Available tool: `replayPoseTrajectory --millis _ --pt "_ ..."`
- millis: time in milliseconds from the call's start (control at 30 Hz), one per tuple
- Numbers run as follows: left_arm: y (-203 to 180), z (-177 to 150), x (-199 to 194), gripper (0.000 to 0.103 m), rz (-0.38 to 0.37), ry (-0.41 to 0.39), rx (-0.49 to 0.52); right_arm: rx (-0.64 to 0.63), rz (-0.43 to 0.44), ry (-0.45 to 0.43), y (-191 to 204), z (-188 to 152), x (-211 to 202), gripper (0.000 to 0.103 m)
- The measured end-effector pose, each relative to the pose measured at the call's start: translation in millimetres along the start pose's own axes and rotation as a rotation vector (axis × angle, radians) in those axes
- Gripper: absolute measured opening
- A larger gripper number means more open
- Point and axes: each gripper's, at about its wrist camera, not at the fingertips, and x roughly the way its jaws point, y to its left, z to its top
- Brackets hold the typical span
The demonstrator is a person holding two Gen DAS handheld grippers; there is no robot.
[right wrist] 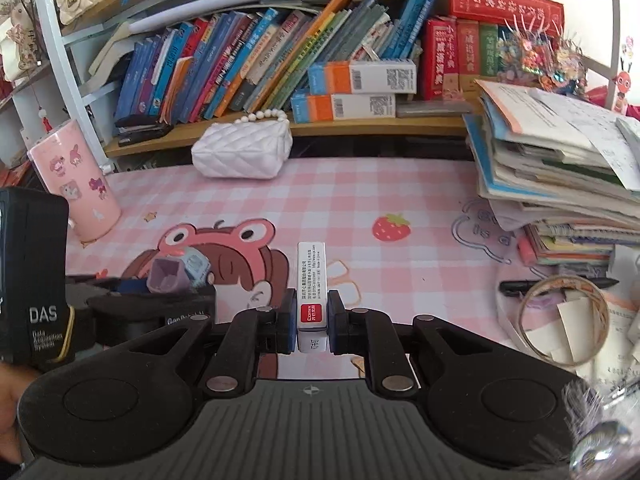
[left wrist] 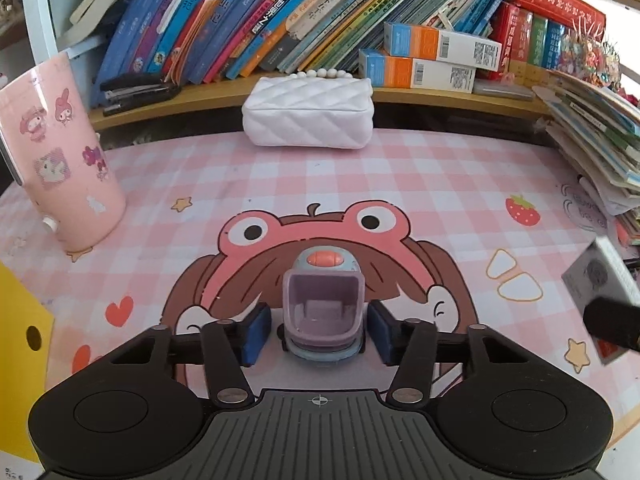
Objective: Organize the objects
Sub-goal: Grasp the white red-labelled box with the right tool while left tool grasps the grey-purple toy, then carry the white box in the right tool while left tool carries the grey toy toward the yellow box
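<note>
Left tool (left wrist: 318, 330) spread around toy (left wrist: 322, 312), lower centre; right tool (right wrist: 308, 320) pinching box (right wrist: 311, 280). Best: centre pads, squeeze evenly.

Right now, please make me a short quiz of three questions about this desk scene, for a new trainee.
1. True or false: the right gripper is clamped on a small box.
2. The purple toy sits between the pads of the left gripper. Do they touch it? A) yes B) no, gaps show on both sides
3. Fill in: the white quilted purse lies at the far edge of the desk mat, below the ____.

Key: 1 true; 2 B; 3 bookshelf.
</note>
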Motion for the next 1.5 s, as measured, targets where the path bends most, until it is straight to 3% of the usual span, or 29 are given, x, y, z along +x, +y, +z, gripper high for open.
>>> replayPoseTrajectory --millis 167,500,933,1200,1500 --pt "1 -1 -5 0.04 -0.009 0.0 0.017 -0.018 0.006 0.019 5 -5 -2 0.014" --pt "17 -3 -69 0.04 -0.056 -0.083 -0.032 -0.082 0.04 0.041 28 -18 -15 0.014" --pt "46 -47 -137 0.04 -0.095 -0.084 -0.071 -0.102 0.047 0.11 58 -53 -50 0.014" --pt "60 -81 -173 0.04 -0.13 -0.067 -0.077 -0.101 0.025 0.091 77 -67 -73 0.014" --pt "89 -110 -215 0.04 -0.155 -0.103 -0.081 -0.116 0.02 0.105 121 -89 -100 0.014"
